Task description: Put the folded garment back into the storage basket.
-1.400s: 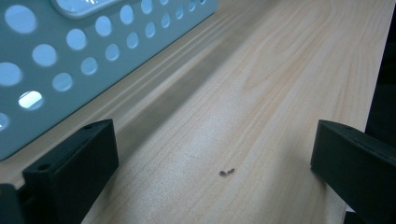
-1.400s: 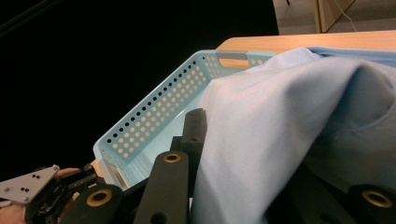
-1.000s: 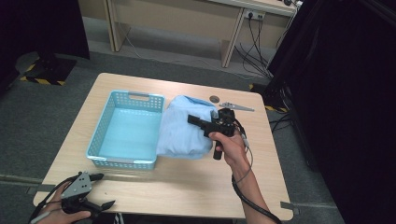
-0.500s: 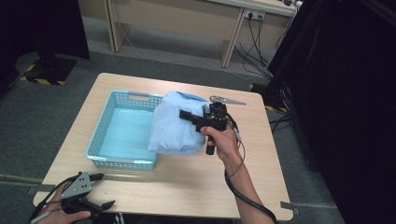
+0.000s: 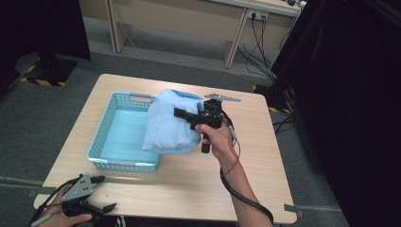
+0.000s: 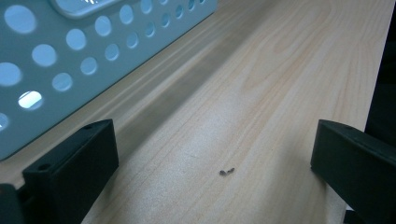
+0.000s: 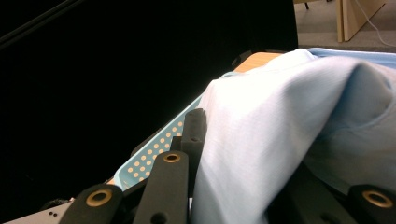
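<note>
Grey carpet, pale wooden bench (image 5: 246, 175). Right tongs (image 5: 182, 113) clamped on a light blue cloth (image 5: 168, 125), bundle hanging ahead of and below the jaws, draped half over the near rim of the blue basket (image 5: 118, 137). Basket just beyond the right tongs. Left tongs (image 5: 101, 194) wide open, empty, resting well apart at the bench edge.

Right claw (image 5: 182, 113) tips buried in blue cloth (image 5: 168, 124), basket (image 5: 116, 163) right wall covered by cloth
</note>
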### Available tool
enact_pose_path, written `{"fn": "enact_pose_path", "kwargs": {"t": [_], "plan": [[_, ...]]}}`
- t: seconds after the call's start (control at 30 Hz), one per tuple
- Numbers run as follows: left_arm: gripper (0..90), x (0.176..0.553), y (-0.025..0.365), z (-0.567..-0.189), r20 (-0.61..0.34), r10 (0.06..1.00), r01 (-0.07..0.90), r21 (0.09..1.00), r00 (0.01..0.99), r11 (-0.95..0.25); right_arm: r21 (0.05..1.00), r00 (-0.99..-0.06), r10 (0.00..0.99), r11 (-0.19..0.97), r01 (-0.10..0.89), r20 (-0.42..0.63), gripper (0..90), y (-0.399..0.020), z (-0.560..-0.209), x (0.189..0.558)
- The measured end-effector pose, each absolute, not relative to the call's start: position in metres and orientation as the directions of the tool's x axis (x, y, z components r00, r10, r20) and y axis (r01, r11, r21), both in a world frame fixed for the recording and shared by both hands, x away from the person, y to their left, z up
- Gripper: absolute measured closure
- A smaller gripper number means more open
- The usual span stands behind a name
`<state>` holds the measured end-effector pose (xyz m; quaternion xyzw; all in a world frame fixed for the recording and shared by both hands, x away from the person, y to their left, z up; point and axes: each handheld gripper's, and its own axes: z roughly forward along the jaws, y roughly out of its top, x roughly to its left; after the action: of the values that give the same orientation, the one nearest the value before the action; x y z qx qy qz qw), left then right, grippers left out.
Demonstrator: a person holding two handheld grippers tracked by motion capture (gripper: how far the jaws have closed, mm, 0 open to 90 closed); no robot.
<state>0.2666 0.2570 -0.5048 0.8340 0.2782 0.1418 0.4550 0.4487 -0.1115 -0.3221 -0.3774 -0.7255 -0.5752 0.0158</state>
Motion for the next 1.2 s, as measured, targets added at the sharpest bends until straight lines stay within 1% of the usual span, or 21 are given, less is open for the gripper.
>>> {"fn": "enact_pose_path", "kwargs": {"t": [0.77,1.2], "plan": [[0.1,0.267,0.257,-0.505,-0.014,0.591,0.333,0.837,0.807,-0.434,0.814,-0.718,0.526,0.08,0.576,0.456,76.1,-0.074,-0.324,0.46],[0.0,0.267,0.257,-0.505,-0.015,0.59,0.333,0.837,0.807,-0.434,0.798,-0.704,0.533,0.086,0.597,0.469,76.0,-0.056,-0.333,0.468]]}}
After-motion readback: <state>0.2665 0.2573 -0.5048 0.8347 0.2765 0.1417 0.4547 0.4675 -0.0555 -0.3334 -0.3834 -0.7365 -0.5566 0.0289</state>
